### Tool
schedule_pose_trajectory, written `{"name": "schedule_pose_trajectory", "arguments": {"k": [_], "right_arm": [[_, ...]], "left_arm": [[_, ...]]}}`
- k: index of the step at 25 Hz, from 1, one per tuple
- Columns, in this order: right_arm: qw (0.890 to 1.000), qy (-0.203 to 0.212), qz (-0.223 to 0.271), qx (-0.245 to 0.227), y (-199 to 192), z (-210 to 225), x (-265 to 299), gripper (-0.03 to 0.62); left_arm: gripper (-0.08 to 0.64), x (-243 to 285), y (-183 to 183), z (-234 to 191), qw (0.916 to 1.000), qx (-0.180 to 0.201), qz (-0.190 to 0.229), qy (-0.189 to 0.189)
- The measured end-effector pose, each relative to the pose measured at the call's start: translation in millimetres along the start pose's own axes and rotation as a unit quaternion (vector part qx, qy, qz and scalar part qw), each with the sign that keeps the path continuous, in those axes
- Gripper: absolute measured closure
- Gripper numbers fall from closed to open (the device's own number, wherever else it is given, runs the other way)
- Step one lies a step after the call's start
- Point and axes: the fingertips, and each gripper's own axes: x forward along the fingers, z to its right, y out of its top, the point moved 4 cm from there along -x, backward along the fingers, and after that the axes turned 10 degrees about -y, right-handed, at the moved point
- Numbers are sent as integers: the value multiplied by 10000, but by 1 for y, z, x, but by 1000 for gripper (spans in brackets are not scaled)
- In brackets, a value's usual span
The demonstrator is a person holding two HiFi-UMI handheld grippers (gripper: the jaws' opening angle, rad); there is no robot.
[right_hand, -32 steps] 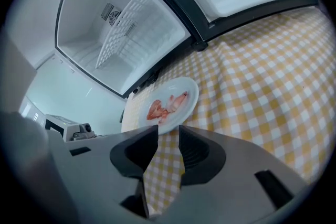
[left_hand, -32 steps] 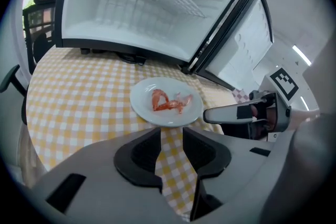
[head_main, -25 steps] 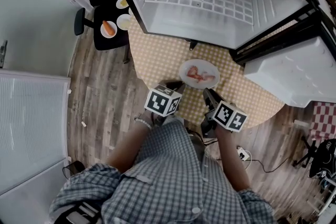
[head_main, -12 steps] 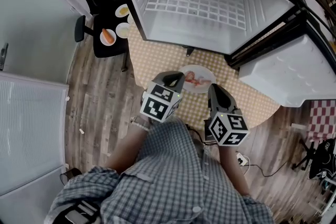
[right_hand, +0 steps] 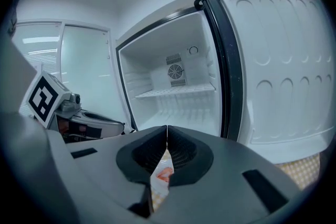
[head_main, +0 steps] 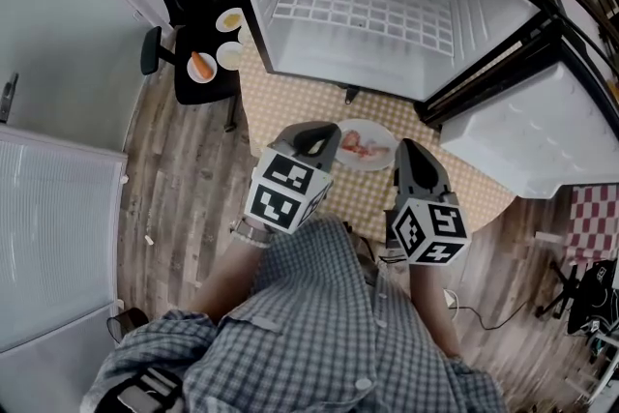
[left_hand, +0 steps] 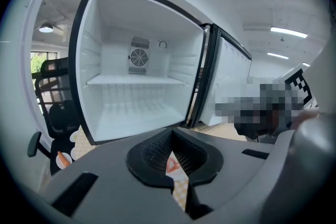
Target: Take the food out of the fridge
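The fridge (head_main: 377, 5) stands open with a bare white wire shelf and no food showing inside. A white plate of reddish food (head_main: 368, 148) lies on the checked round table (head_main: 290, 102) in front of it. My left gripper (head_main: 315, 142) hovers over the plate's left edge, my right gripper (head_main: 410, 156) just right of it. Both are shut and hold nothing. Past the closed left gripper (left_hand: 172, 131) a sliver of the food (left_hand: 172, 166) shows below. The same food (right_hand: 164, 174) peeks under my closed right gripper (right_hand: 167, 128).
The fridge door (head_main: 542, 140) hangs open at the right. A small black side table (head_main: 208, 84) left of the fridge carries three plates, one with an orange piece (head_main: 201, 66). Wood floor and a white panel (head_main: 53, 237) lie at the left; cables (head_main: 464, 305) trail at the right.
Both grippers have lifted off the table toward the camera and tipped more level. The plate of food stays where it lay on the table.
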Motion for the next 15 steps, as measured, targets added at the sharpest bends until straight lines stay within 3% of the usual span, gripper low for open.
{"name": "schedule_pose_trajectory", "arguments": {"k": [8,15], "right_arm": [[9997,100,131,-168,10,-8,-6,581],[9997,110,139,-178,12,-8,-10,583]], "left_arm": [[554,1,5,15,9990,130,53,-414],[554,2,4,22,9986,158,30,-513]]}}
